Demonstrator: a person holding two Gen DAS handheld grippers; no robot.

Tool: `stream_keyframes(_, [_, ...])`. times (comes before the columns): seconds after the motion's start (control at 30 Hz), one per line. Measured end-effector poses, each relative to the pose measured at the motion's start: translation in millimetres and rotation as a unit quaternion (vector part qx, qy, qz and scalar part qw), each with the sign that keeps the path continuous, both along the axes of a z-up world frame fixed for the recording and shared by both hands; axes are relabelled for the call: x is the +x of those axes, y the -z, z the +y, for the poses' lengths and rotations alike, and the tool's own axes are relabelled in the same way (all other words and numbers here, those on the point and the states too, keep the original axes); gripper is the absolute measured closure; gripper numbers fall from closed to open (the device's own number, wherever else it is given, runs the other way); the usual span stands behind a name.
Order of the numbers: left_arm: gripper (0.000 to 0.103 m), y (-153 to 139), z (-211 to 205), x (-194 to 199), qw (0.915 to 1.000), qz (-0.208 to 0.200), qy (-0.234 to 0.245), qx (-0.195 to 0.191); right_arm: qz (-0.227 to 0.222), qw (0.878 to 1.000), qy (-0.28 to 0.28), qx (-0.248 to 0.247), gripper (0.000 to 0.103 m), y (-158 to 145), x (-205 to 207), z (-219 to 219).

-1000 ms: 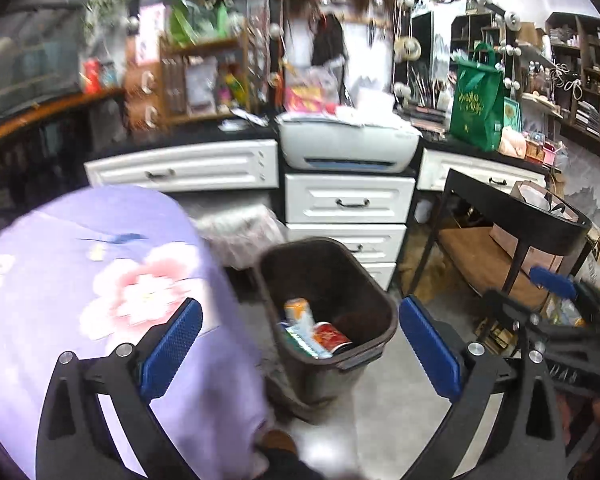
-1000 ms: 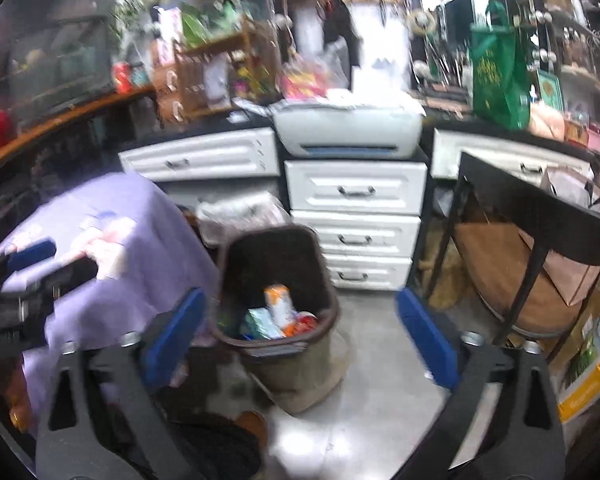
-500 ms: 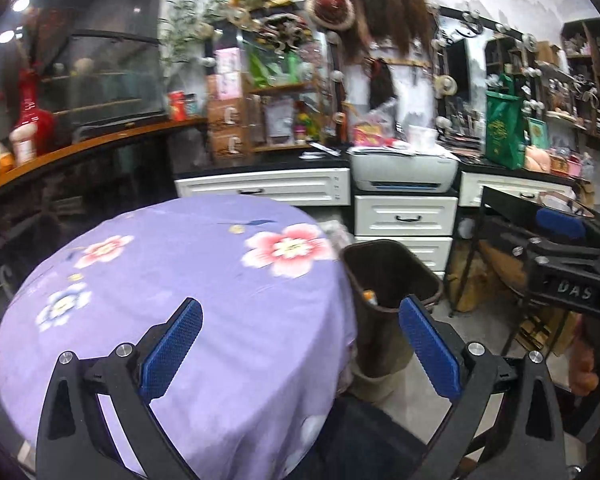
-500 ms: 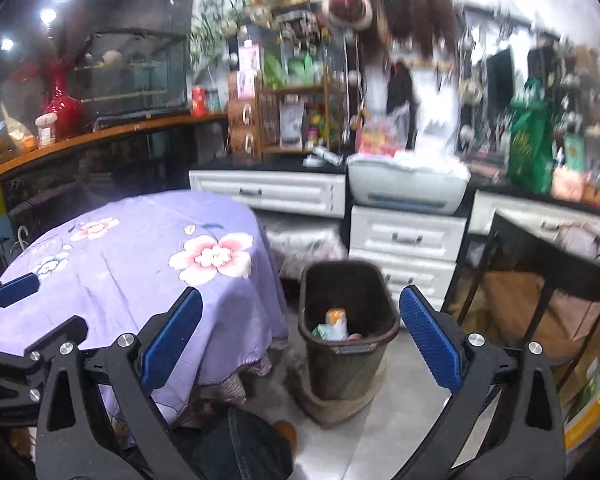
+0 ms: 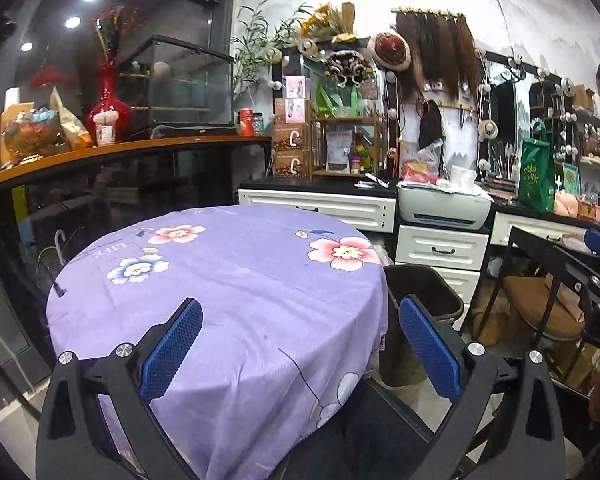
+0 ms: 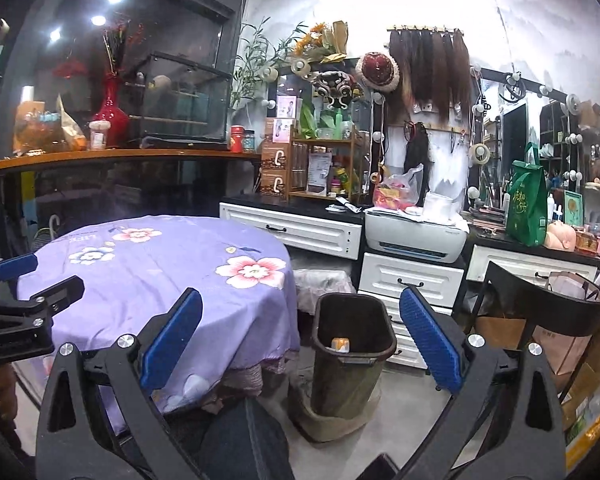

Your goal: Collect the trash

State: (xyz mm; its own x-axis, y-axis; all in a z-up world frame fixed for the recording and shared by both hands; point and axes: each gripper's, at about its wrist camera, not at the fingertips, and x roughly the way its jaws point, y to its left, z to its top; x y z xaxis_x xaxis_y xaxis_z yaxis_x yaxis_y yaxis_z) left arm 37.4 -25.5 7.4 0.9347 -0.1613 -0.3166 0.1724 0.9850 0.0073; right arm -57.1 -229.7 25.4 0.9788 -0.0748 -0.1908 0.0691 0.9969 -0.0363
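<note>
Brown bin (image 6: pixel 352 344) between right tool's (image 6: pixel 300 340) spread fingers — tool empty

I am looking at a red vase (image 5: pixel 107 98) standing on the wooden counter (image 5: pixel 140 148), a white printer (image 6: pixel 416 236) sitting above white drawers (image 6: pixel 410 280), and a green bag (image 6: pixel 526 208) resting beside it.

Beyond the right fingertips (image 6: pixel 410 304), the trash bin (image 6: pixel 354 354) hides most of its contents; only an orange-and-white top (image 6: pixel 339 344) shows. From the left wrist, the tablecloth (image 5: pixel 220 280) covers the bin's near side.
</note>
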Motion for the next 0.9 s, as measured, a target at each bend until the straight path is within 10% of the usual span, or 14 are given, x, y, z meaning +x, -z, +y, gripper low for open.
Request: stream_keyframes(0.9, [0.005,-0.5,14.1,-31.7,0.9987,-0.036,-0.019,-0.030,-0.049,0.998,-0.031,0.002,0.006,-8.3,-28.9,0.0])
